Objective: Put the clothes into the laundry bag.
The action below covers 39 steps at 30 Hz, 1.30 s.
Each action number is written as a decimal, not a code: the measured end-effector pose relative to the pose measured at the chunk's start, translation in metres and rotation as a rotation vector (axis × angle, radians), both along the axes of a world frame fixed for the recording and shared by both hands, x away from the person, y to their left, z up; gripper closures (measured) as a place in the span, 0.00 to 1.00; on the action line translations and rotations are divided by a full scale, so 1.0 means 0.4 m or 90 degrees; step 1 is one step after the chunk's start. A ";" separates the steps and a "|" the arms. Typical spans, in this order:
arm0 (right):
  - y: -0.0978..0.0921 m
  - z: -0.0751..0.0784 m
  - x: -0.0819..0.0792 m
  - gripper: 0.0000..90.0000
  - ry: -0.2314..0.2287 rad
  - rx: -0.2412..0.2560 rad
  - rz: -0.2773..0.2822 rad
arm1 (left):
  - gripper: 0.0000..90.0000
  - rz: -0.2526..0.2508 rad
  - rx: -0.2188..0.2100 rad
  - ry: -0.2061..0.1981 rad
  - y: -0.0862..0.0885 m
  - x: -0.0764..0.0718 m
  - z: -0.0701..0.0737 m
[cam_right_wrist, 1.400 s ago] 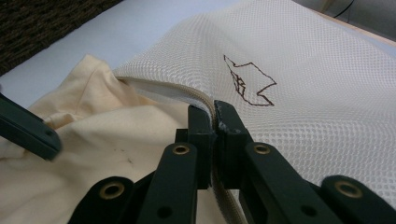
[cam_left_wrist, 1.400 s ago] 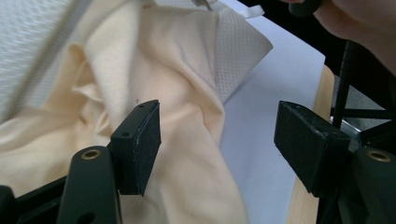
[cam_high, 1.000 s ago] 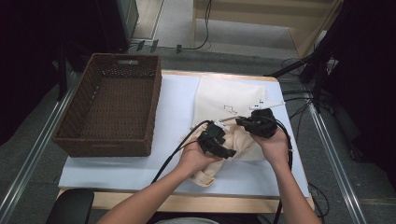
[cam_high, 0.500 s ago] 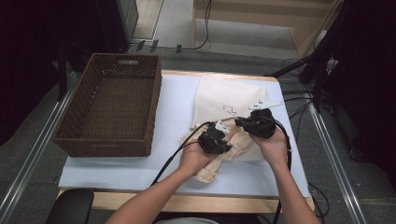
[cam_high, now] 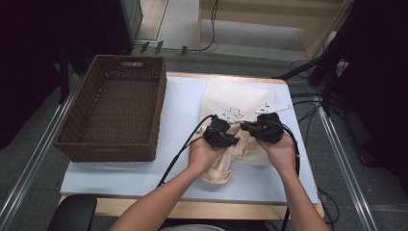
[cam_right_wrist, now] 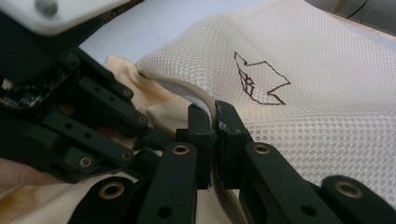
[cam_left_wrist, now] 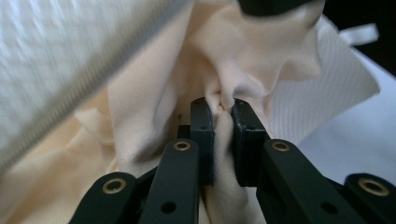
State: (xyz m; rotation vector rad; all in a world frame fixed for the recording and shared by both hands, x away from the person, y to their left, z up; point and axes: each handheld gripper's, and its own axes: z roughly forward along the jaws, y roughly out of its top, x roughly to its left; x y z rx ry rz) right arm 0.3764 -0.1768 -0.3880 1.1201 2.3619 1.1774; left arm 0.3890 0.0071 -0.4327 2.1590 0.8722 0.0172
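Note:
A cream mesh laundry bag with a small brown drawing lies on the white table cover, right of centre. A pale yellow cloth sticks out of its near opening. My left gripper is shut on a fold of that cloth, right at the bag's mouth. My right gripper is shut on the bag's zippered edge and holds it up a little. In the right gripper view the left gripper's black body sits close at the left, under the lifted mesh.
A brown wicker basket stands on the left half of the table, with nothing seen in it. White cover lies bare between basket and bag. Cables trail from both grippers toward the near edge. Floor cables run at the right.
The left gripper has moved a little farther in, toward the bag's opening, with the cloth in it. The right gripper has held its place on the bag's edge.

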 end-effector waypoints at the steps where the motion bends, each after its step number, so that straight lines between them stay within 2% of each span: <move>1: 0.001 0.000 0.000 0.98 0.000 0.000 0.000 | 0.91 0.010 -0.011 -0.005 -0.005 0.005 0.004; 4: -0.002 -0.002 0.003 0.98 0.000 0.003 0.000 | 0.91 0.020 -0.017 -0.010 -0.021 0.015 0.008; 8: -0.009 -0.007 0.006 0.98 0.004 0.005 -0.002 | 0.89 -0.001 0.019 -0.002 -0.041 0.023 -0.020; 9: -0.012 -0.008 0.006 0.98 0.006 0.005 -0.006 | 0.88 -0.006 0.016 0.008 -0.038 0.025 -0.025; 11: -0.018 -0.011 0.009 0.98 0.008 0.006 -0.007 | 0.86 -0.010 0.008 0.012 -0.032 0.023 -0.020; 12: -0.022 -0.014 0.010 0.98 0.010 0.011 -0.010 | 0.81 -0.013 0.002 0.018 -0.031 0.021 -0.014; 13: -0.022 -0.014 0.010 0.98 0.010 0.011 -0.010 | 0.81 -0.017 -0.003 0.019 -0.028 0.016 -0.005; 14: -0.024 -0.014 0.009 0.98 0.013 0.011 -0.012 | 0.77 -0.026 -0.003 0.016 -0.025 0.009 0.004; 16: -0.027 -0.013 0.009 0.98 0.011 0.013 -0.012 | 0.65 -0.057 -0.015 0.040 -0.020 -0.003 0.024; 17: -0.029 -0.013 0.009 0.98 0.010 0.015 -0.014 | 0.59 -0.062 -0.010 0.043 -0.017 -0.010 0.031; 18: -0.029 -0.013 0.009 0.98 0.010 0.015 -0.014 | 0.59 -0.067 -0.004 0.039 -0.012 -0.019 0.040; 22: -0.032 -0.013 0.009 0.98 0.013 0.015 -0.017 | 0.52 -0.078 -0.014 0.047 0.023 -0.036 0.070; 27: -0.033 -0.015 0.009 0.98 0.014 0.017 -0.018 | 0.46 -0.076 -0.004 0.017 0.078 -0.066 0.111; 33: -0.033 -0.017 0.010 0.98 0.015 0.014 -0.020 | 0.42 -0.071 0.002 0.013 0.138 -0.085 0.116; 39: -0.033 -0.018 0.010 0.98 0.016 0.014 -0.022 | 0.40 -0.053 -0.001 0.013 0.198 -0.094 0.102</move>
